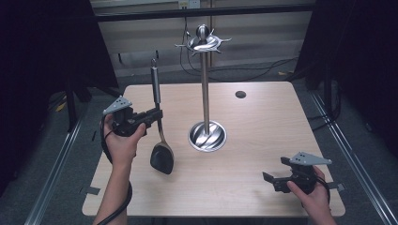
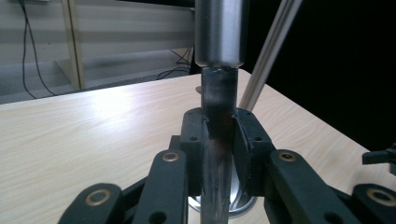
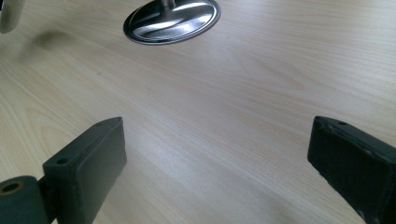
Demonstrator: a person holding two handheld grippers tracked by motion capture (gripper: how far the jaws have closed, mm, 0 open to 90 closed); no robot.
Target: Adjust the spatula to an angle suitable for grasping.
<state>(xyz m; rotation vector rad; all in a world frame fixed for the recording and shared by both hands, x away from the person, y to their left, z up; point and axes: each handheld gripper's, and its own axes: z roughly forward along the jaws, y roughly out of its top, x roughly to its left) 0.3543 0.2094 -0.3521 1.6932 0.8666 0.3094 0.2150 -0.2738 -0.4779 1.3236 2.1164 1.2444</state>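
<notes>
Nearby, left hand-held gripper [image 1: 157,114] clamped on spatula [image 1: 159,126] beside metal stand [image 1: 205,93]; right hand-held gripper [image 1: 274,174] wide, empty.

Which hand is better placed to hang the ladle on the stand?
Left, probably. The left gripper is shut on the ladle and holds it upright beside the stand. The right gripper is open, low over the table.

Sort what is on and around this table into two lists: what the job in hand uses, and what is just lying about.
In use:
- spatula, held upright in the left gripper, jaws shut on its handle
- utensil stand, hooks at its top
- right gripper, open, holding nothing

Lying about:
- cables on the floor behind the table
- dark round hole in the tabletop
</notes>
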